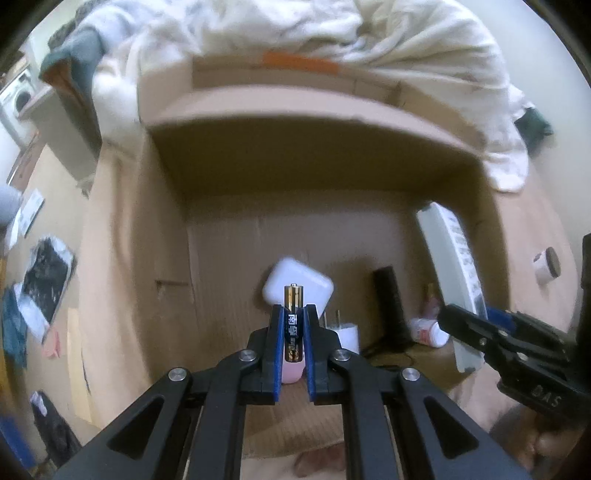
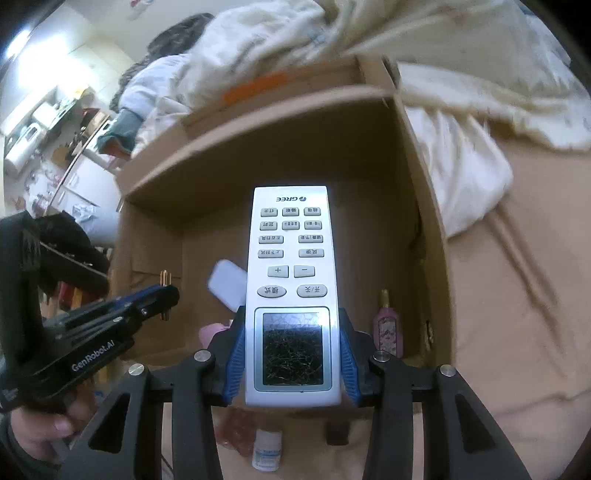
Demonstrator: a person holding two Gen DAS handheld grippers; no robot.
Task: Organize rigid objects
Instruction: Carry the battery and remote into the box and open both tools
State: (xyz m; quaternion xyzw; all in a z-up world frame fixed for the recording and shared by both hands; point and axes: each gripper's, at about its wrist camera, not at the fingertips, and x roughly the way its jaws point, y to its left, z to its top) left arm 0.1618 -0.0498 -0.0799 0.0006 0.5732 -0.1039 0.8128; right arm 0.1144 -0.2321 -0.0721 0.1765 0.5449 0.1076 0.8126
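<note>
Battery (image 1: 293,321) clamped in left gripper (image 1: 293,314), remote (image 2: 293,291) clamped in right gripper (image 2: 291,354), above open cardboard box (image 1: 166,229)

Battery (image 1: 293,325): black and gold casing, white characters on a blue band.
Remote control (image 2: 291,295): white body, pale grey buttons with dark lettering, dark screen with a web of fine scratch lines.
Left tongs (image 1: 293,314) and right tongs (image 2: 291,354): black frames, blue inner pads, silver rivets.
Cardboard box (image 1: 295,155): plain brown, an orange tape strip on the far flap.
Earbud case (image 1: 297,286): plain white.
Perfume bottle (image 2: 387,328): pink floral pattern, gold cap.
Bedding (image 1: 258,33): cream-white.
</note>
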